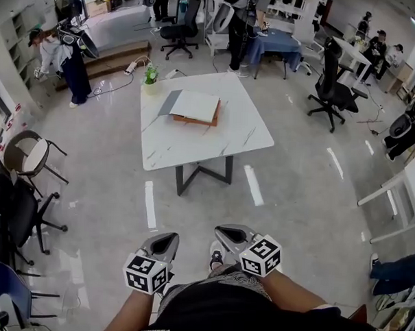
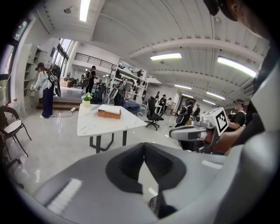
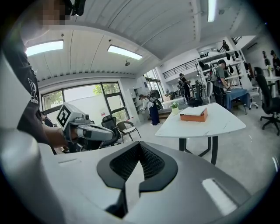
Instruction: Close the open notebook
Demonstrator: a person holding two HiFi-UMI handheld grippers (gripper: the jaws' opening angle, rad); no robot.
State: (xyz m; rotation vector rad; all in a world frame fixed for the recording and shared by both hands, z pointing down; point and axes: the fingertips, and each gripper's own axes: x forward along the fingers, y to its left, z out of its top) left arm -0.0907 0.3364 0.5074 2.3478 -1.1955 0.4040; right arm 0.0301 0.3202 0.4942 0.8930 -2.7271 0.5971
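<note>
Grippers are hanging well short of the work. Left gripper point(image 1: 164, 239) and right gripper point(image 1: 223, 231) are both showing jaws pressed together, pinching nothing. Open notebook point(image 1: 195, 106) is lying on a brown block point(image 1: 196, 120) toward the far side of the marble table point(image 1: 194, 157), near a potted plant point(image 1: 151, 75). Likely risk: arriving with jaws together and shoving the stack instead of catching the cover.
</note>
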